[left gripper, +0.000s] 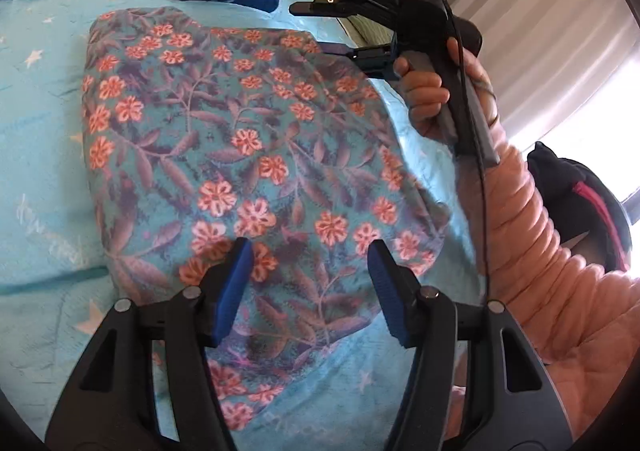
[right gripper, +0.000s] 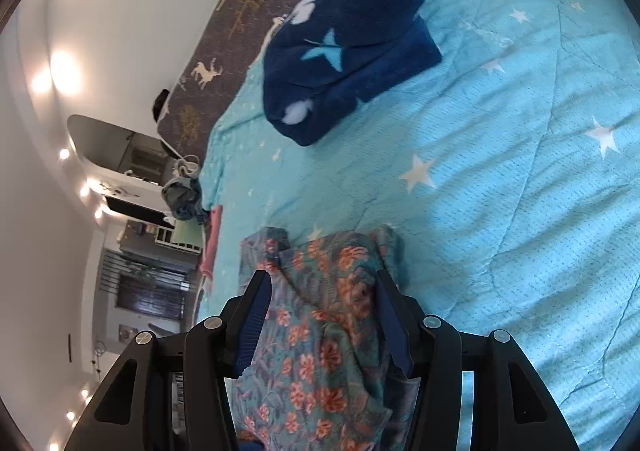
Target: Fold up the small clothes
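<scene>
Both jaws stand apart: the left gripper (left gripper: 310, 283) hovers over the near end of the teal floral-print cotton garment (left gripper: 240, 155), whose length runs away from it across the bed (left gripper: 40, 111), the right gripper (right gripper: 320, 323) straddling its far-right edge unclamped.

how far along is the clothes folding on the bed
Done: the dark blue starred garment lies folded on the turquoise bedspread. In hand: the floral garment is spread flat, apparently part-folded; the left hand-held gripper and right hand-held gripper are both open over it. Left: its remaining folds.
</scene>
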`<act>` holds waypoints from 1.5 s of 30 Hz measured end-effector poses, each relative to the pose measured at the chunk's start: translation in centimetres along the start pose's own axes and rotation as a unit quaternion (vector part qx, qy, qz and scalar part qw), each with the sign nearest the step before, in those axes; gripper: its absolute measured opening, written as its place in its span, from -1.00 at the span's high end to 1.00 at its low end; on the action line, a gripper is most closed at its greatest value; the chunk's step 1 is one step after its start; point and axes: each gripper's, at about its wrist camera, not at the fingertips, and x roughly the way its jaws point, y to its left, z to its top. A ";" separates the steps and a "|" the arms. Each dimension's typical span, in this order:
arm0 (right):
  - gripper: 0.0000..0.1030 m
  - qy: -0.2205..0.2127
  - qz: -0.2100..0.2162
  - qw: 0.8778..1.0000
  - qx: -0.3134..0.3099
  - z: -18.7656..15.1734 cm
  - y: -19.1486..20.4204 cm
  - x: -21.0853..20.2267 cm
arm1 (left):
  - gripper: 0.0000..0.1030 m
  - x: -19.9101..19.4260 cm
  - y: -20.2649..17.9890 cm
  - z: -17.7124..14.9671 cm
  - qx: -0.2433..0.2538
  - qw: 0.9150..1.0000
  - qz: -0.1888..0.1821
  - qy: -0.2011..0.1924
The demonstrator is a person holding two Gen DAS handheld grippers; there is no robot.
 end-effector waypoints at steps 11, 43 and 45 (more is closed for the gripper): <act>-0.05 -0.093 0.118 0.989 -0.014 0.5 1.8 -3.2 | -0.18 -0.7 0.0 -0.7 0.003 1.000 -0.003 -0.004; 0.77 -0.079 -0.216 0.937 -0.263 -23.5 7.5 -6.2 | -0.18 -6.5 0.8 -8.4 0.056 0.990 0.121 -0.039; 0.69 -0.075 -0.214 0.938 -0.262 -23.6 7.6 -5.9 | -0.18 -5.8 0.7 -8.3 0.058 0.990 0.124 -0.033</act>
